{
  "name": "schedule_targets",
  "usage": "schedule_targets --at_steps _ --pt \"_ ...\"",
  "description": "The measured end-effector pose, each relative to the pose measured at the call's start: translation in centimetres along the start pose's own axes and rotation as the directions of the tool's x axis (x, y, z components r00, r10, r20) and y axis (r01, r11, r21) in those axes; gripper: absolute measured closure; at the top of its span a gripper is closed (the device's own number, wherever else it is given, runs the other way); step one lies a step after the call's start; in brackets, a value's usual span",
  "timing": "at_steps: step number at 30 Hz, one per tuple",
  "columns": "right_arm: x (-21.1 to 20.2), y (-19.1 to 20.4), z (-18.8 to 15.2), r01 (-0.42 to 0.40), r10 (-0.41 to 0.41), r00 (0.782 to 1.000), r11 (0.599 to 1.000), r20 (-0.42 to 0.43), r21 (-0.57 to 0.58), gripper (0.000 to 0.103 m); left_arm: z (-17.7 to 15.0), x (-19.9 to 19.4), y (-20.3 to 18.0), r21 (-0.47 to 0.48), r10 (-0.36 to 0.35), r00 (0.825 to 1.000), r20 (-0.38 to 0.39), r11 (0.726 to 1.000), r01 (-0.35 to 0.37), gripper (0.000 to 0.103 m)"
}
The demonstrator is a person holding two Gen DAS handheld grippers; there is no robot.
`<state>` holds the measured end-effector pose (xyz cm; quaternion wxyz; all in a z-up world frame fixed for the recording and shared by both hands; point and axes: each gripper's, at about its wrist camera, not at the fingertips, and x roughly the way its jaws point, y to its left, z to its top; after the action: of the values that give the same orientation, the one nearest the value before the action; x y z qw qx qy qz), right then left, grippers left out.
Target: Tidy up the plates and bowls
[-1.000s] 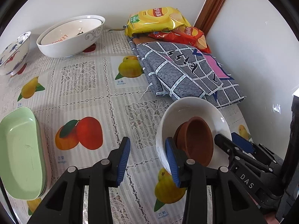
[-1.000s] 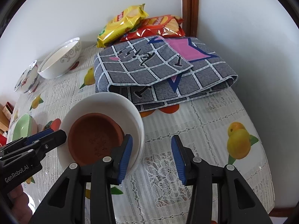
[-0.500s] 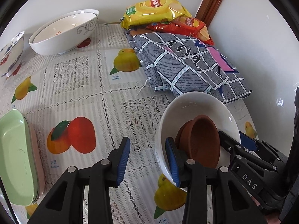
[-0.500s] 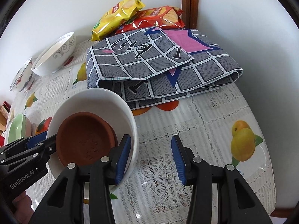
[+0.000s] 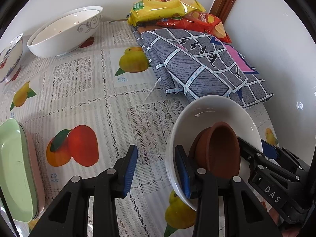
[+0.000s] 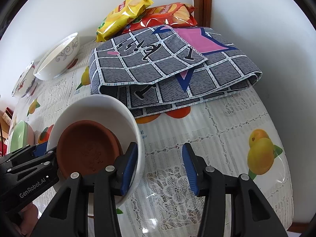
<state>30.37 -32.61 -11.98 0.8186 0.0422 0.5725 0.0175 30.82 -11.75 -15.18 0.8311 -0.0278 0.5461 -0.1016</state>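
Observation:
A white bowl (image 5: 213, 108) (image 6: 94, 106) sits tilted near the table's right side, with brown clay saucers (image 5: 219, 152) (image 6: 86, 144) stacked inside. My left gripper (image 5: 156, 148) straddles the bowl's left rim: its right finger is inside and its left finger stands clear of the wall, so it is open. My right gripper (image 6: 159, 146) straddles the opposite rim. Its left finger is inside and its right finger is well apart outside. Its jaws are opening, with only the rim between them. Whether the bowl rests on the table I cannot tell.
Stacked large white bowls (image 5: 65, 33) and a patterned bowl (image 5: 9, 57) stand at the far left. A green plate (image 5: 13, 167) lies on a pink one at the near left. A folded grey cloth (image 5: 197, 65) and crisp bags (image 5: 165, 4) fill the far right corner by the walls.
The bowl with the saucers has come closer to the folded cloth and tilted more. The left gripper has sunk a little toward the table. The right jaws have widened slightly.

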Motion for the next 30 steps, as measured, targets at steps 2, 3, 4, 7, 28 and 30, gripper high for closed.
schedule_targets --at_steps 2,3,4,7,28,30 --pt "0.07 0.04 0.03 -0.001 0.001 1.0 1.0 0.004 -0.003 0.056 0.03 0.05 -0.02 0.004 0.002 1.0 0.004 1.0 -0.002 0.065" --pt "0.12 0.03 0.07 -0.001 0.001 1.0 1.0 0.005 -0.005 0.056 0.04 0.05 -0.04 0.008 0.006 1.0 0.005 1.0 -0.006 0.064" --pt "0.15 -0.01 0.13 0.0 0.0 1.0 1.0 0.006 -0.004 0.054 0.05 0.06 -0.05 0.01 0.01 1.0 0.006 1.0 -0.01 0.063" --pt "0.28 -0.13 0.25 -0.003 0.003 1.0 1.0 0.012 0.001 0.051 0.08 0.08 -0.03 0.004 0.01 1.0 0.011 1.0 -0.01 0.062" --pt "0.21 -0.05 -0.21 -0.062 0.06 0.997 0.997 0.058 0.034 0.066 0.01 0.03 -0.05 0.02 0.004 1.0 0.022 1.0 -0.005 0.062" --pt "0.18 -0.04 -0.17 -0.06 0.058 0.997 0.998 0.051 0.028 0.066 -0.01 0.08 0.09 0.011 -0.003 1.0 0.02 1.0 0.002 0.062"
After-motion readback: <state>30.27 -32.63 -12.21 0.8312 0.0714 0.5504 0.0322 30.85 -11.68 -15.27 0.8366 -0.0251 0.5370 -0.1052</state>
